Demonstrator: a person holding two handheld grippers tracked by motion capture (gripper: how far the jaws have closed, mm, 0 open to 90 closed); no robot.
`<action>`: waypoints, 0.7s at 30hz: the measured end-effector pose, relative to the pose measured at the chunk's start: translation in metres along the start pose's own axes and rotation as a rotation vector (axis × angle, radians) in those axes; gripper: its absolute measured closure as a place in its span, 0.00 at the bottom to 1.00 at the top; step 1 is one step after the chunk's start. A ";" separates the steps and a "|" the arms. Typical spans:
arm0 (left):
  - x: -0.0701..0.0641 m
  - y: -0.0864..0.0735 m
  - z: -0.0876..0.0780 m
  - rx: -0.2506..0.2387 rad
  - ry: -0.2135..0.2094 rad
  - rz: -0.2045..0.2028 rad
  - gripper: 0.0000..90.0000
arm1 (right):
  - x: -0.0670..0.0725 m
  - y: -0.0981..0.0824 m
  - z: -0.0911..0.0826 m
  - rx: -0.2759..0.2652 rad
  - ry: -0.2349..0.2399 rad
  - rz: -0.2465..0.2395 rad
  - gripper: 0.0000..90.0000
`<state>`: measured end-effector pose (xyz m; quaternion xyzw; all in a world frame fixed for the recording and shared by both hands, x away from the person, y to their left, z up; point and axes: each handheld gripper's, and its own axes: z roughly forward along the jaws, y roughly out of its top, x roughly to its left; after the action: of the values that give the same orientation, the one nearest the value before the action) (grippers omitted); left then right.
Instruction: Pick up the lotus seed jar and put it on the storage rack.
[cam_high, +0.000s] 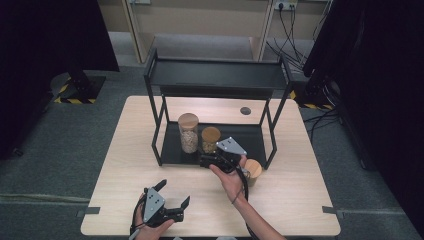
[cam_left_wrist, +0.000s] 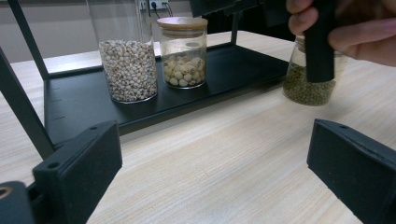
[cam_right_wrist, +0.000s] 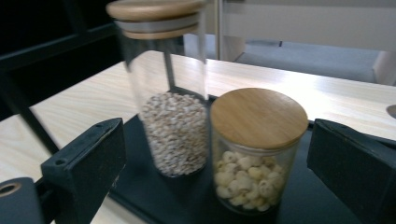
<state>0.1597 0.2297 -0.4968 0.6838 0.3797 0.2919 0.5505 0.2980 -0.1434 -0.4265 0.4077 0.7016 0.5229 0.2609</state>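
A black two-level rack (cam_high: 215, 75) stands on the table. On its lower shelf (cam_high: 250, 142) are a tall glass jar of pale grains (cam_high: 188, 132) and a short jar of white seeds (cam_high: 210, 139), both with wooden lids. My right gripper (cam_high: 205, 161) is at the shelf's front edge, open. In the right gripper view the short jar (cam_right_wrist: 257, 121) stands just ahead of its jaws (cam_right_wrist: 217, 158) and clear of both, with the tall jar (cam_right_wrist: 173, 130) beside it. My left gripper (cam_high: 174, 192) rests near the table's front edge, open (cam_left_wrist: 210, 163) and holding nothing.
A third jar with green beans (cam_high: 252, 170) stands on the table just right of my right hand; the left gripper view has it (cam_left_wrist: 306, 88) partly behind the right gripper (cam_left_wrist: 320, 42). A round cable hole (cam_high: 245, 110) lies behind the rack.
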 end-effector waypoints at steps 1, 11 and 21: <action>0.000 0.000 0.000 0.000 0.000 0.000 0.03 | 0.000 -0.001 -0.002 -0.001 0.008 -0.002 0.06; 0.000 0.000 0.000 -0.003 -0.001 0.000 0.03 | 0.004 -0.006 -0.023 -0.006 0.064 -0.026 0.06; 0.000 0.000 0.000 -0.004 0.000 0.002 0.03 | 0.001 -0.013 -0.049 -0.021 0.122 -0.059 0.06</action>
<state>0.1597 0.2302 -0.4967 0.6831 0.3786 0.2931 0.5515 0.2544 -0.1698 -0.4228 0.3513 0.7226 0.5461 0.2371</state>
